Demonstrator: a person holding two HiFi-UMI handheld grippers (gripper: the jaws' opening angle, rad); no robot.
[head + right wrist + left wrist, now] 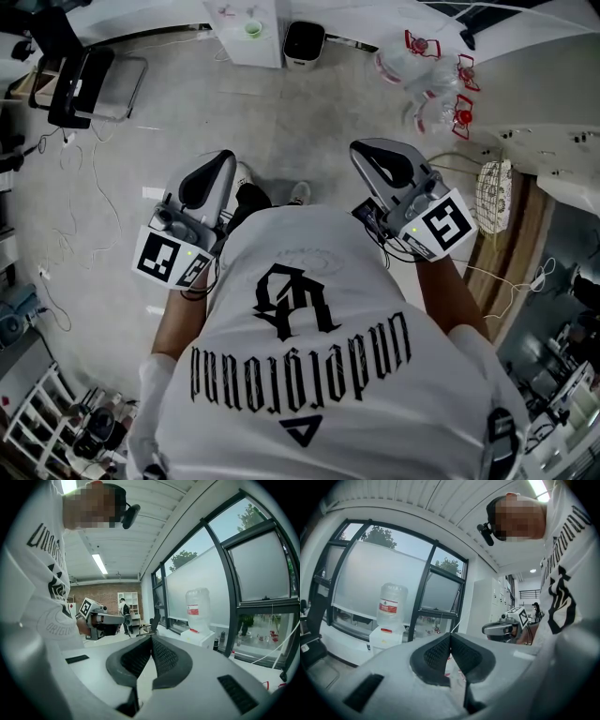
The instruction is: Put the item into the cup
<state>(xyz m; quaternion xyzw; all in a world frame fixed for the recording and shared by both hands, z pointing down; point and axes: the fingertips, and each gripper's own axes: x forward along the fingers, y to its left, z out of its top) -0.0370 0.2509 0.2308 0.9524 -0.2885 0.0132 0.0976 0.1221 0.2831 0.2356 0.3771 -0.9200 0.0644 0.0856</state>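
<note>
my left gripper (450, 639) and right gripper (151, 641) are both closed and empty, with no item or cup in view to judge handling.

A person in a white T-shirt (319, 356) with black print is seen from above, over a grey floor (187, 112). The left gripper (217, 167) and the right gripper (370, 159) are held in front of the chest, pointed away from the body and well apart. The left marker cube (173, 258) and the right marker cube (447, 223) are turned upward. Thin cables (80, 187) are laid on the floor at the left. At the top, a white cabinet (246, 47) is seen just beside a black-and-white device (304, 42).
</note>
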